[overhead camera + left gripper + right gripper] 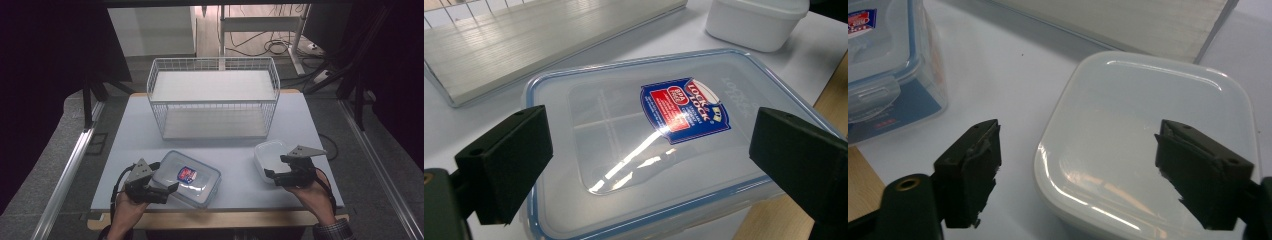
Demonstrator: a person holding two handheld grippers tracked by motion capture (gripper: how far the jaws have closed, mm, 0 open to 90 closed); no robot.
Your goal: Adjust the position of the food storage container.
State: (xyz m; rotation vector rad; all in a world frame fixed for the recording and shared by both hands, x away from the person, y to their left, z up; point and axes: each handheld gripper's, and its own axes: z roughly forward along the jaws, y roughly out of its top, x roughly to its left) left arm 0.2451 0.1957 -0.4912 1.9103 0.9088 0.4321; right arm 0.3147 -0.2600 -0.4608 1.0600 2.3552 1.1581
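A clear plastic box (192, 176) with a blue-rimmed lid (624, 95) and a red and blue label (684, 111) lies at the table's front left. My left gripper (164, 177) hovers at its near left corner, open, both black jaws spread wide over the lid without touching it (649, 165). At the front right stands a small white lidded tub (267, 150). My right gripper (277, 166) is open at its near side; one jaw is beside the tub and the other above its lid (1075, 165). The white tub (1148, 115) is not gripped.
A white wire basket (212, 102) with a pale board shelf stands at the back middle of the light table (135, 130). The table's wooden front edge (225, 218) runs just below both hands. Dark floor and metal rails flank the table.
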